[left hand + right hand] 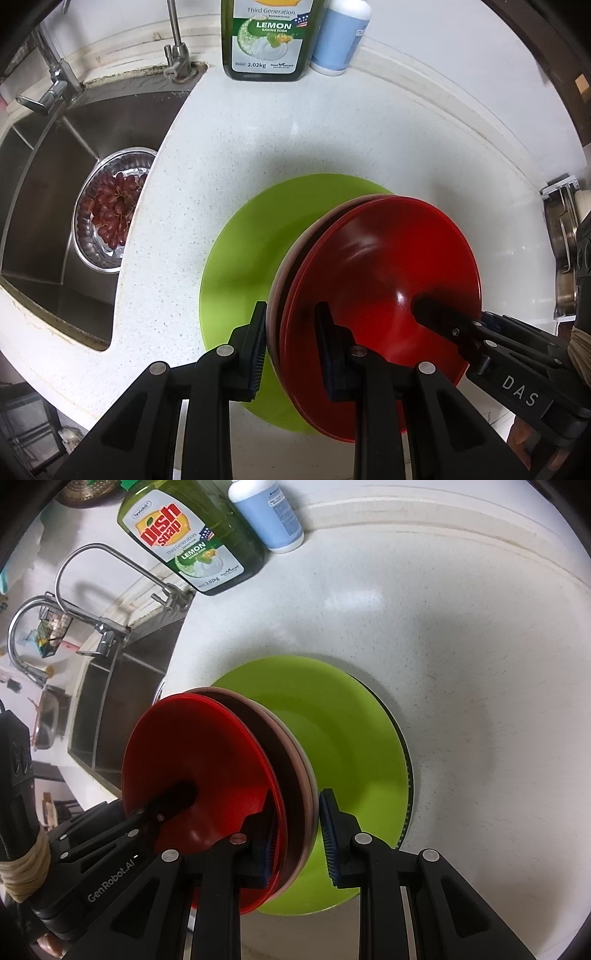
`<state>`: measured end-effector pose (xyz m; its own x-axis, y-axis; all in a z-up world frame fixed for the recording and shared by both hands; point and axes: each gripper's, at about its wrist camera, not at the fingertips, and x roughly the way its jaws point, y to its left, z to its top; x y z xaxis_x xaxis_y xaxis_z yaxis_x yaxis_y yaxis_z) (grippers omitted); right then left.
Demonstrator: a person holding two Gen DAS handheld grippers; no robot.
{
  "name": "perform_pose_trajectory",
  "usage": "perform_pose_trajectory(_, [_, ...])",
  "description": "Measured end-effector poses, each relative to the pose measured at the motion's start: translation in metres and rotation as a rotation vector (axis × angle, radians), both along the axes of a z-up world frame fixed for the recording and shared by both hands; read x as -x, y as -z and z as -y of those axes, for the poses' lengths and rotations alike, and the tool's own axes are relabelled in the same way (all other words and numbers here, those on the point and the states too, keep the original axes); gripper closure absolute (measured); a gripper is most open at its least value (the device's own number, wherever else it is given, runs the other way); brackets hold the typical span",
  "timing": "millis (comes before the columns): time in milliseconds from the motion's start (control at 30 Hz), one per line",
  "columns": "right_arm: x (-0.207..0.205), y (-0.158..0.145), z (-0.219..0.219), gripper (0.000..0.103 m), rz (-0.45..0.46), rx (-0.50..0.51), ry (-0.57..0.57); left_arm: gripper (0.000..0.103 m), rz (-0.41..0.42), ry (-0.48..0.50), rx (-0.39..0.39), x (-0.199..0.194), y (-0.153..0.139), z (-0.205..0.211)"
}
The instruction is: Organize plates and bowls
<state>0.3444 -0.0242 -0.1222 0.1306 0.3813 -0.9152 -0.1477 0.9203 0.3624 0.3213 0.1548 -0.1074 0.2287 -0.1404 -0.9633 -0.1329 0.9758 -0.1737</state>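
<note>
A red plate (388,258) (192,746) is nested in a pink plate (279,275) (297,755). The pair stands tilted on edge over a green plate (243,251) (340,720), which lies flat on the white counter (295,129). My left gripper (293,350) straddles the near rims, shut on both plates, one finger inside the red plate and one behind the pink. From the other side my right gripper (299,843) clamps the same rims. Each view shows the other gripper reaching into the red plate: the right gripper (436,314) and the left gripper (173,797).
A steel sink (44,177) at the left holds a metal bowl of red grapes (110,214). A faucet (177,48), a green dish soap bottle (266,37) and a blue bottle (340,37) stand at the back. A dark ridged edge (408,775) shows under the green plate.
</note>
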Motion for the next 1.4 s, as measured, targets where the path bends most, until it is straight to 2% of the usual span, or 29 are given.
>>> perform_pose_trajectory(433, [-0.002, 0.005, -0.004, 0.079, -0.002, 0.021, -0.002, 0.078, -0.026, 0.013, 0.008, -0.004, 0.014, 0.002])
perform_pose_trajectory(600, [-0.001, 0.004, -0.010, 0.078, 0.019, 0.045, -0.024, 0.078, -0.019, -0.002, 0.039, -0.005, 0.016, -0.002])
perform_pose_trajectory(700, [0.001, 0.002, -0.010, 0.076, 0.051, 0.048, -0.033, 0.070, 0.004, -0.007, 0.039, -0.004, 0.015, -0.004])
perform_pose_trajectory(767, [0.004, -0.001, -0.010, 0.071, 0.067, 0.039, -0.041, 0.064, 0.030, -0.011, 0.019, -0.003, 0.010, -0.004])
perform_pose_trajectory(833, [0.008, -0.008, -0.007, 0.061, 0.104, 0.038, -0.034, 0.057, 0.071, -0.004, -0.002, -0.001, 0.002, -0.003])
perform_pose_trajectory(1000, [0.031, -0.038, 0.002, 0.056, 0.236, 0.078, -0.021, 0.042, 0.188, 0.015, -0.054, 0.013, -0.024, -0.001])
perform_pose_trajectory(1100, [0.051, -0.055, 0.010, 0.047, 0.333, 0.111, 0.001, 0.033, 0.266, 0.018, -0.078, 0.028, -0.042, 0.003])
perform_pose_trajectory(1200, [0.070, -0.066, 0.020, 0.041, 0.392, 0.118, 0.025, 0.023, 0.335, 0.025, -0.091, 0.048, -0.056, 0.011])
perform_pose_trajectory(1400, [0.119, -0.081, 0.044, 0.031, 0.500, 0.117, 0.075, 0.017, 0.456, 0.033, -0.124, 0.098, -0.074, 0.028])
